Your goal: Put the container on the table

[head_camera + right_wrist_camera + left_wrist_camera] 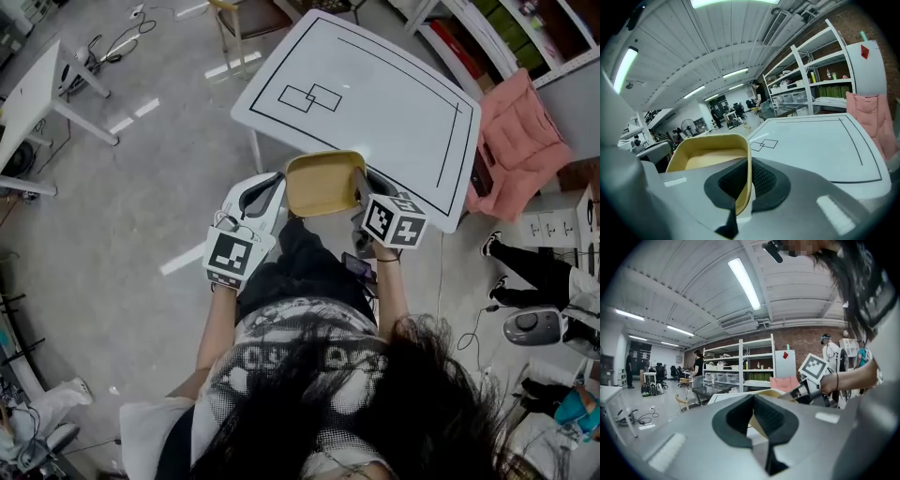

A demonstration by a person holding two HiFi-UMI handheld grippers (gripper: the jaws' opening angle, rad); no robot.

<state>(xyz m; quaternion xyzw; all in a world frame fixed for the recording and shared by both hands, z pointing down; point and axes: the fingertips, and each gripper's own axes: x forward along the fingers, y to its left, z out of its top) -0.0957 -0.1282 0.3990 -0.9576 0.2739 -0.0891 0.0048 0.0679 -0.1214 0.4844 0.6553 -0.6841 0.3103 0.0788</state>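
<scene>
A shallow yellow container [323,185] hangs in the air just in front of the near edge of a white table [384,89]. My left gripper [279,190] is shut on its left wall and my right gripper [362,191] is shut on its right wall. In the left gripper view the thin yellow wall [757,424] stands between the black pads of the left gripper [752,414]. In the right gripper view the container [710,152] fills the left side, its wall pinched in the right gripper [744,182], with the table [811,140] beyond.
Black lines and two overlapping small rectangles [314,97] are drawn on the tabletop. A pink cushioned seat [520,131] stands at the table's right end, shelving behind it. A white desk [28,94] is far left. A person's legs [525,264] show at right.
</scene>
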